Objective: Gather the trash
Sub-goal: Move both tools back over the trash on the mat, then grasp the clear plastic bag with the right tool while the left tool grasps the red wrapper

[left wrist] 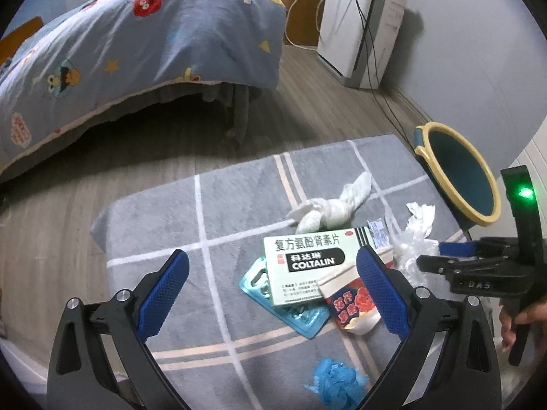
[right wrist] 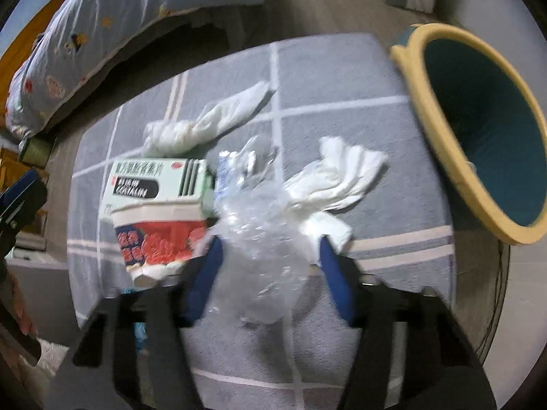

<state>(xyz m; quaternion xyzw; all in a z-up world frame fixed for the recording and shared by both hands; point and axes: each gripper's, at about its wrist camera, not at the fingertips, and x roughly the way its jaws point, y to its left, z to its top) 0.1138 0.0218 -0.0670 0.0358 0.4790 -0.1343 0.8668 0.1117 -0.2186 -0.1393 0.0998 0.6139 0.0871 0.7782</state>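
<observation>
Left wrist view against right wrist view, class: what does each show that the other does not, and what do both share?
Only the left wrist view shows the blue glove, the blister pack and the white appliance. Only the right wrist view shows the right gripper closed on the clear plastic wrap. Both show the medicine box, the twisted tissue and the bin.

Rug: grey short-pile cloth, matt, pale woven stripes. Medicine box: smooth printed card, slight sheen. Blister pack: glossy teal foil. Crumpled tissues: soft white paper, matt. Clear plastic wrap: crinkled film, shiny. Blue glove: thin, wrinkled, matt. Bin: smooth plastic, yellow rim. Left hand-held gripper: matt black plastic, blue knurled pads, bright metal screws. Floor: wood-grain planks. Bed cover: printed cloth.
</observation>
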